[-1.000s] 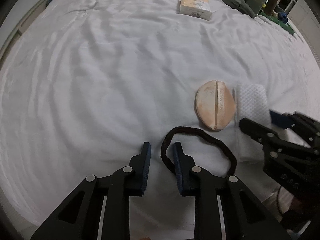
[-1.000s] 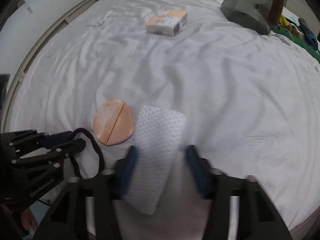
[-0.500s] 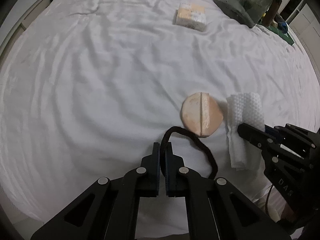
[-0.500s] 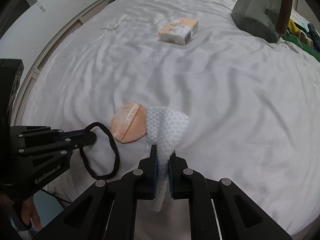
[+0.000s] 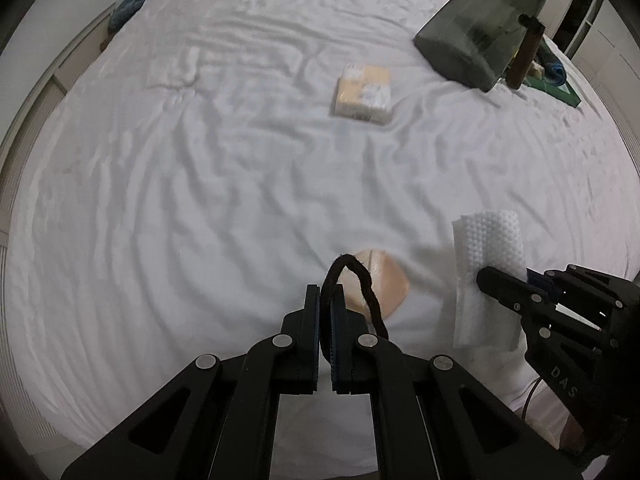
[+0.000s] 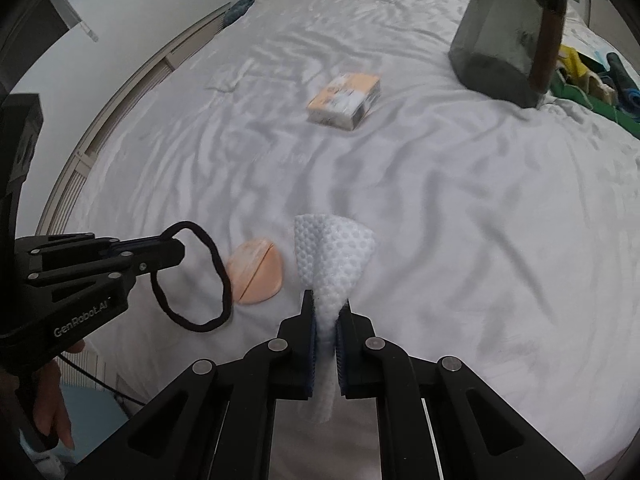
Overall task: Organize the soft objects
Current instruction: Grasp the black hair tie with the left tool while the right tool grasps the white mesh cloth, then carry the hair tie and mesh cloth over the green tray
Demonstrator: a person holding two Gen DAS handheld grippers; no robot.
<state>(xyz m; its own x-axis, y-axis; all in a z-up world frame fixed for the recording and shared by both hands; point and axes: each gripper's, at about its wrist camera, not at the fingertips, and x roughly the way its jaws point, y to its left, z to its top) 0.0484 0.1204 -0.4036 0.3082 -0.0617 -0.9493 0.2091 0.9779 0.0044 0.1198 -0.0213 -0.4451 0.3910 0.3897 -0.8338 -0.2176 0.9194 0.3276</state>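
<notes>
White bed [image 5: 200,208]: left gripper [image 5: 325,308] clamped on hairband [image 5: 362,280], right gripper [image 6: 325,316] pinching cloth [image 6: 332,252] (both lifted); next, carry probably to bin [image 6: 504,32].

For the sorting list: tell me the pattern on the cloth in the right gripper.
White cloth with a raised dimpled texture, clearest in the right wrist view.

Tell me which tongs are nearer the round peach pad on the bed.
Left. The left tongs, shut on the black hair band, hang right beside the peach pad. The right tongs, shut on the white cloth, sit slightly farther off on its other side.
</notes>
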